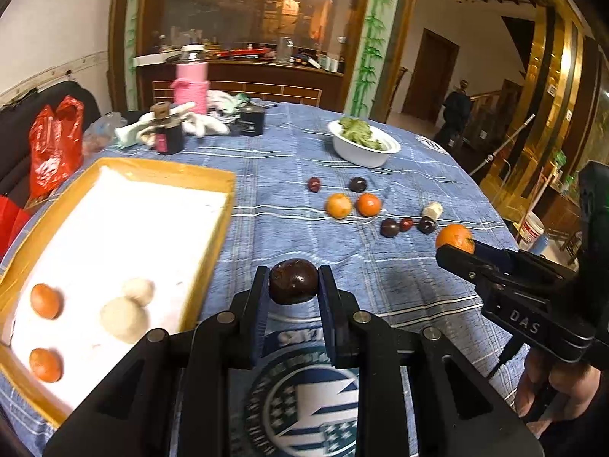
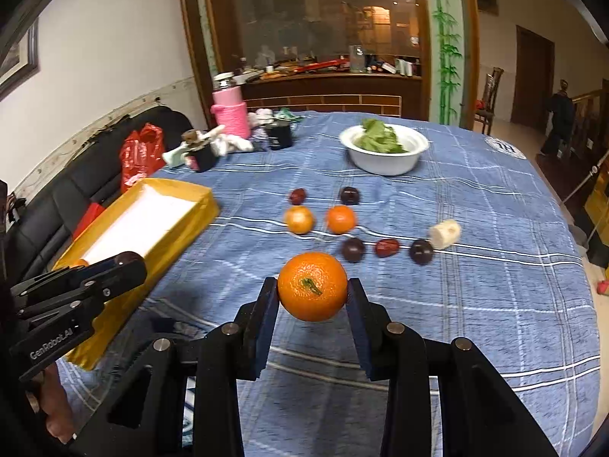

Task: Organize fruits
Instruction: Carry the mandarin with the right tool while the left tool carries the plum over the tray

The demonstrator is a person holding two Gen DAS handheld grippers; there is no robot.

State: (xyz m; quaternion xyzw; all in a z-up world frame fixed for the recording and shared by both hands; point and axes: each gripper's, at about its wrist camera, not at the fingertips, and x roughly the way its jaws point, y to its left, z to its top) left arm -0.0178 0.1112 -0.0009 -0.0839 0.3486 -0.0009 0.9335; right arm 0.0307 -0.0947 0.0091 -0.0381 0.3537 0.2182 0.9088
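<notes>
We see left gripper point(image 1: 293, 285) clamping a dark plum point(image 1: 293, 281) | right gripper point(image 2: 312, 293) clamping an orange point(image 2: 312, 285) | tray point(image 1: 213, 175) cut off at frame edge | blue checked tablecloth point(image 2: 475, 228)

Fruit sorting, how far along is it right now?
Done: the yellow-rimmed tray holds two oranges and two pale round pieces. In hand: the left gripper is shut on a dark plum and the right gripper on an orange. Left: two oranges, six small dark or red fruits and a pale chunk on the blue cloth.
</notes>
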